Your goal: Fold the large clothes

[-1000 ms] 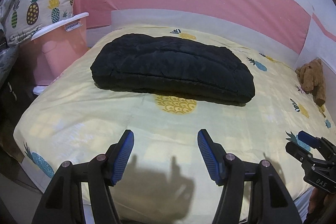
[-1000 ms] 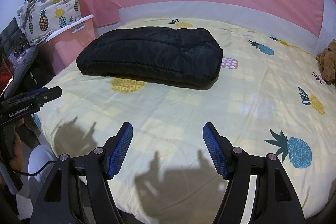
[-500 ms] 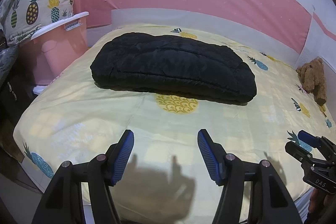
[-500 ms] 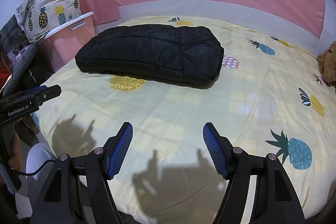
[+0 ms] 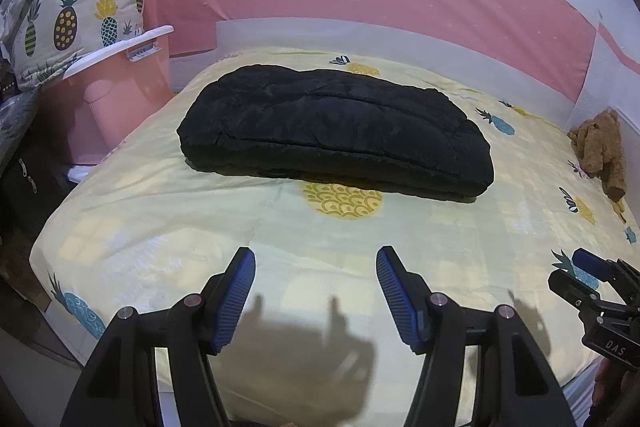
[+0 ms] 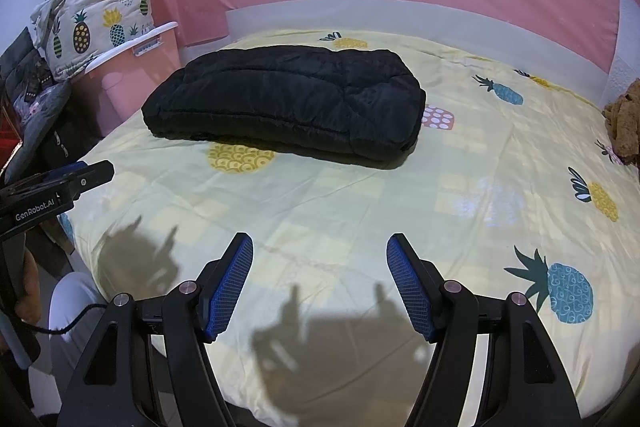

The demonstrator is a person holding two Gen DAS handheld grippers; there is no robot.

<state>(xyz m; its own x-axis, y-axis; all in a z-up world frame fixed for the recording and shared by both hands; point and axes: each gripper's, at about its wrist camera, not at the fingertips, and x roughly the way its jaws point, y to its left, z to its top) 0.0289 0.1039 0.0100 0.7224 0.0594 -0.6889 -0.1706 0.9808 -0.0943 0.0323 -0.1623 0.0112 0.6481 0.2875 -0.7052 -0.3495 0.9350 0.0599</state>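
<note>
Your bed (image 5: 160,227) with its pineapple-print sheet carries one folded black padded coat (image 5: 332,131), lying flat toward the far side, well ahead of both claws and touching neither. Beside the bed stands one pink bin (image 5: 116,95) under a stack of bedding. One brown plush toy (image 5: 600,151) sits at the bed's right edge. Your left gripper (image 5: 316,287) and right gripper (image 6: 320,279) each hover with pads apart, holding nothing.
</note>
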